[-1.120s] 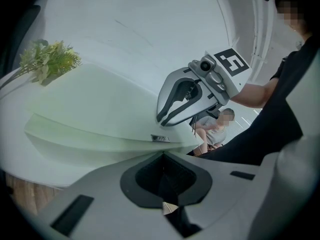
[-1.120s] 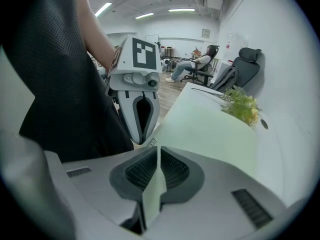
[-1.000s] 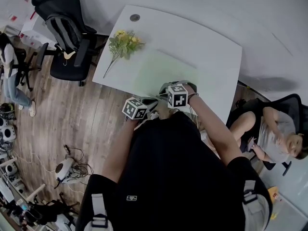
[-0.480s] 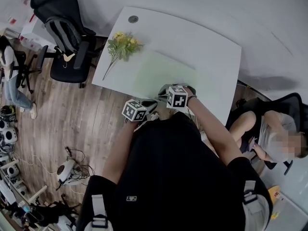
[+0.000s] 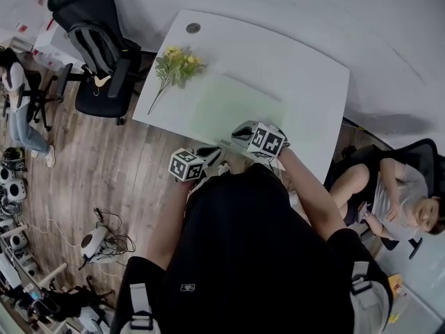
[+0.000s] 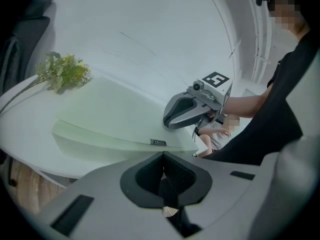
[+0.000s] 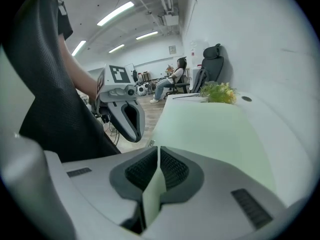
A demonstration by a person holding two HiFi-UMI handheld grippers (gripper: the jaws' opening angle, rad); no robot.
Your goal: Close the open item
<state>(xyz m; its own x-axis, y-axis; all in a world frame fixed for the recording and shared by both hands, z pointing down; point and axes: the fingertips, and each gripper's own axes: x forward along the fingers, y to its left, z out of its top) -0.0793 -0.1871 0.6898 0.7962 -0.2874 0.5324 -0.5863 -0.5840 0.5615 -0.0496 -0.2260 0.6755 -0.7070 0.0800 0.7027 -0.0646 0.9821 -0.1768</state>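
White table (image 5: 306,68) surface, inspected from the near edge outward. Nearest to me, the left gripper (image 5: 211,153) hangs just off the table's near edge, level and pointing inward. Its own view shows the jaws pressed together on a closed seam, with none of the green sheet between them. The right gripper (image 5: 243,131) is just beside it, over the table edge, with my forearm stretched forward behind it. Its view shows the jaws pinching the near edge of the pale green folder (image 5: 236,103), the sheet standing upright in the seam. The head view shows neither grip, as the marker cubes cover both sets of jaws. The left gripper view alone shows the folder's near edge lifted off the table toward the right gripper, with a small dark label (image 6: 158,142) on that edge whose print I cannot read. The folder lies flat across the table's middle. Beyond it, a spray of yellow flowers (image 5: 177,65) rests at the far left, apart from the folder. A round grommet (image 5: 193,28) sits near the far corner. A black office chair (image 5: 97,47) stands off that corner, and a seated person (image 5: 396,193) is at the right.
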